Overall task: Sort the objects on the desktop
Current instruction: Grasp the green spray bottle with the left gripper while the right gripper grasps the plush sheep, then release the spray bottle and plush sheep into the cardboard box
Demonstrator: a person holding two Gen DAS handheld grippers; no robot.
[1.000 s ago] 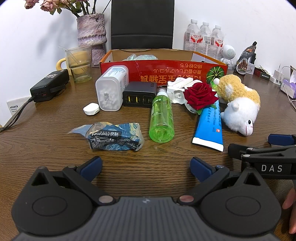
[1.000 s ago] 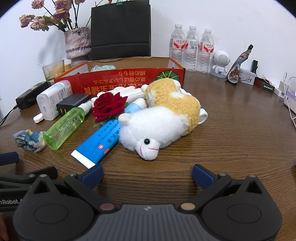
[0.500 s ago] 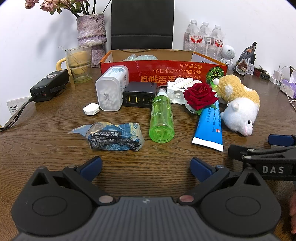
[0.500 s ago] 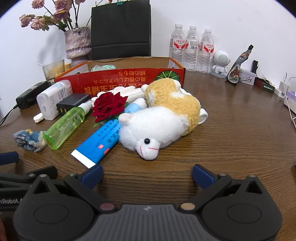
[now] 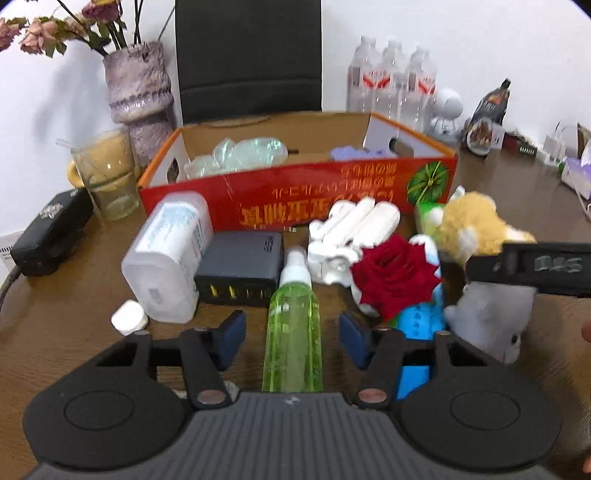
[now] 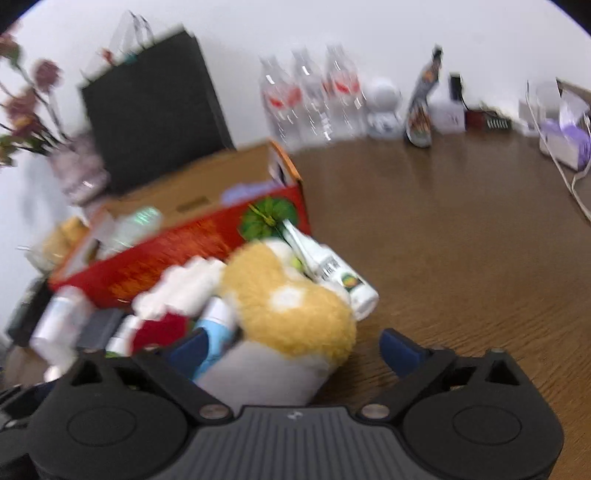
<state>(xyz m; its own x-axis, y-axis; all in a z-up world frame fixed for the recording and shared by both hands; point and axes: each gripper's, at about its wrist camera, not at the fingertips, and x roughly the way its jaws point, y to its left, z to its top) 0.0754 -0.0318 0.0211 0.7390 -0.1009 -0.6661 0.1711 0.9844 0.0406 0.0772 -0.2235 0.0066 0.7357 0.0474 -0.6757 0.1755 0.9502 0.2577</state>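
Left wrist: green spray bottle (image 5: 291,325) between spread jaws | right wrist: plush sheep (image 6: 284,332) between spread jaws

A plain white wall (image 5: 461,33) is running behind a dark brown wood-grain table (image 6: 461,236), which is filling the lower view. At twelve o'clock a black rectangular chair back (image 5: 248,55) is standing against the wall. At ten o'clock a mottled purple-grey ceramic vase (image 5: 139,88) is holding dried pink flowers (image 5: 40,33). At one o'clock three clear plastic water bottles (image 5: 391,77) are lining the wall. Soft, even light is falling throughout.
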